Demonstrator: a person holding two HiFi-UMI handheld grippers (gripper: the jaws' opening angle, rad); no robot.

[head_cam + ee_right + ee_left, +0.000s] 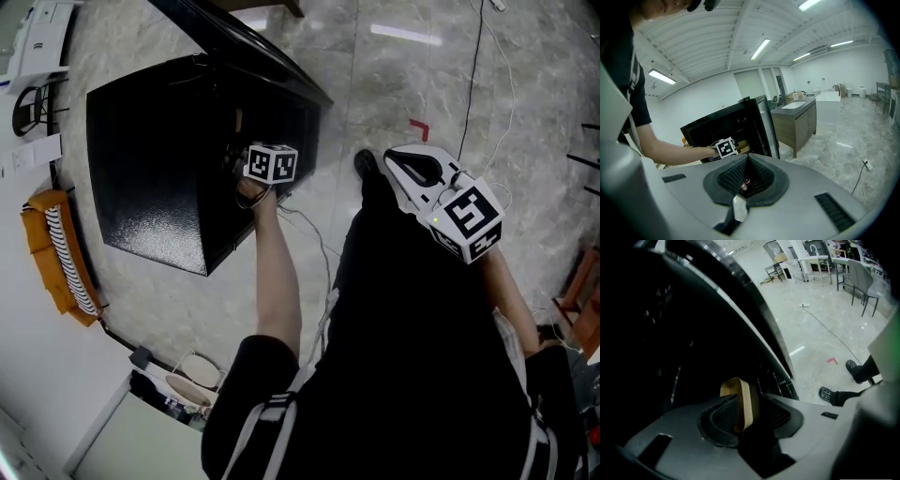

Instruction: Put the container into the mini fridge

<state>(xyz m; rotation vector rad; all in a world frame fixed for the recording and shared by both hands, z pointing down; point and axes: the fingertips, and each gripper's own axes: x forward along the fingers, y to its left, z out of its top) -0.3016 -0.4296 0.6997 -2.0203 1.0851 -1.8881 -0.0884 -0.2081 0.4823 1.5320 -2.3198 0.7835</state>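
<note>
A black mini fridge (pixel 150 169) stands on the marble floor with its door (pixel 253 47) swung open. My left gripper (pixel 749 398) reaches into the dark interior; in the head view only its marker cube (pixel 272 164) shows at the opening. A tan container (pixel 737 391) sits between its jaws. The jaws are spread wide: the container's side lies by the left pad, and a dark gap separates it from the right pad. My right gripper (pixel 403 164) hangs back in front of the person's body, shut and empty, facing the fridge (pixel 717 126).
A thin cable (pixel 478 75) runs over the floor right of the fridge, near a red tape mark (pixel 419 128). The person's shoe (pixel 366 161) is close to the fridge corner. An orange seat (pixel 56 253) stands at the left wall. A grey cabinet (pixel 797 122) stands beyond the fridge.
</note>
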